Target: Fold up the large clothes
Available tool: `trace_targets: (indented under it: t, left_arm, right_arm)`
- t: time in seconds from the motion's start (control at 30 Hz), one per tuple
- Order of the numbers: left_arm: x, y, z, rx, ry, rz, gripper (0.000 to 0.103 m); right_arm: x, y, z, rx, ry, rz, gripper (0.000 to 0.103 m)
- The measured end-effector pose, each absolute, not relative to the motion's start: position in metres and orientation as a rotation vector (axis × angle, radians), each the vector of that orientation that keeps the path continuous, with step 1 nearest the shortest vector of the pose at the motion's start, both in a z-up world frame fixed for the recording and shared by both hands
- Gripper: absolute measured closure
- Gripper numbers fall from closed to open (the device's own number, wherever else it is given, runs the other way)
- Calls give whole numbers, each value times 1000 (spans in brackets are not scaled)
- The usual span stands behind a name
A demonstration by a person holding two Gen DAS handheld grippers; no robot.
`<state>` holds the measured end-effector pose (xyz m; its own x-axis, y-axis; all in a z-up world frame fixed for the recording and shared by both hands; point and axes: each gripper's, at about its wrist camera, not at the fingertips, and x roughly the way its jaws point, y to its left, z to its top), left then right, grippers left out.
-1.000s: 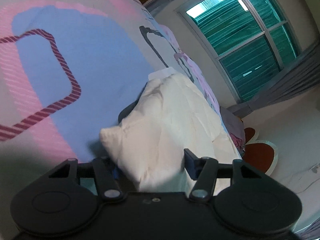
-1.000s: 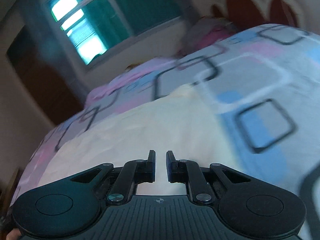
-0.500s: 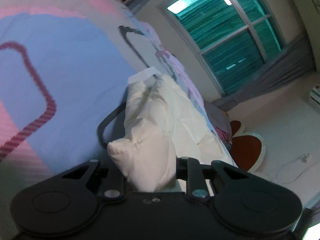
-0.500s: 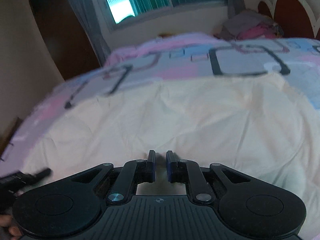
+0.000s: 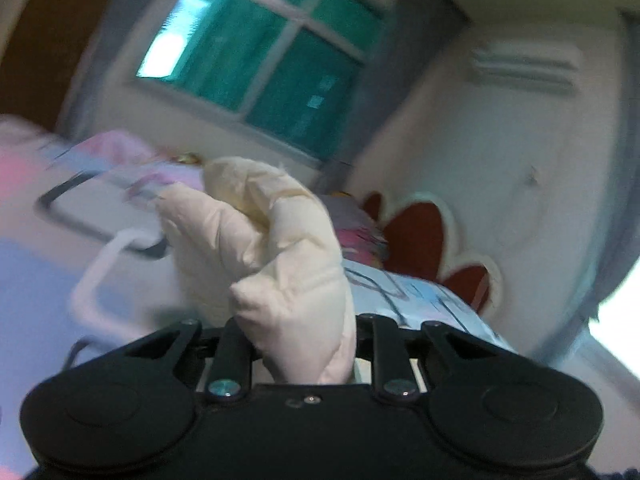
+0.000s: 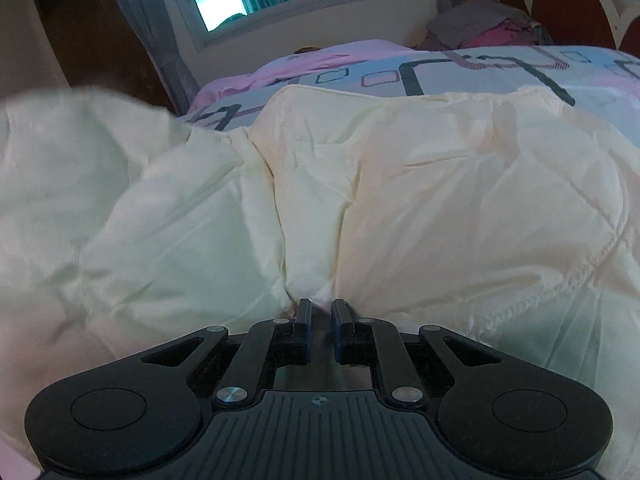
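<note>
Left gripper [image 5: 298,344] clamps bunched corner of cream quilted garment [image 5: 280,264], lifted clear of bed [image 5: 60,256]. Right gripper [image 6: 321,330] nearly closed, pinching fold at garment's near edge [image 6: 320,280]; bulk spreads ahead, long axis crosswise. Lifted corner likely travels over toward right gripper.

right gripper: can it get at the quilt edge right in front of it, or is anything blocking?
Probably yes. The right gripper sits right at the cream quilt, a pinch of fabric between its nearly shut jaws. Nothing lies between. The left gripper holds its own bunch, well clear.
</note>
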<state>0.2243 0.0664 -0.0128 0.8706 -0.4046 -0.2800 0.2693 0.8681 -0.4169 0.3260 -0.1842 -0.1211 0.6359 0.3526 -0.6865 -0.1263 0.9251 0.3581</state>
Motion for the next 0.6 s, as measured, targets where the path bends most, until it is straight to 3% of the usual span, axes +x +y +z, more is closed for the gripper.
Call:
trace_targets:
  t: [0.23,0.37,0.5,0.6]
  left_arm:
    - [243,5,15,-187,398,-385,82]
    - [245,-11,17,-167,418,-358,82]
    - [241,-36,22,-89,455,-392,82]
    - [243,-62,25,-27,467,-423,82]
  right_arm:
    - [298,-246,-83,440,838,360,91]
    - [290,-249,-107,410,979,486,91]
    - [298,-250,-125,450,998,519,94]
    - [287,-297,-105,568,850,451,94]
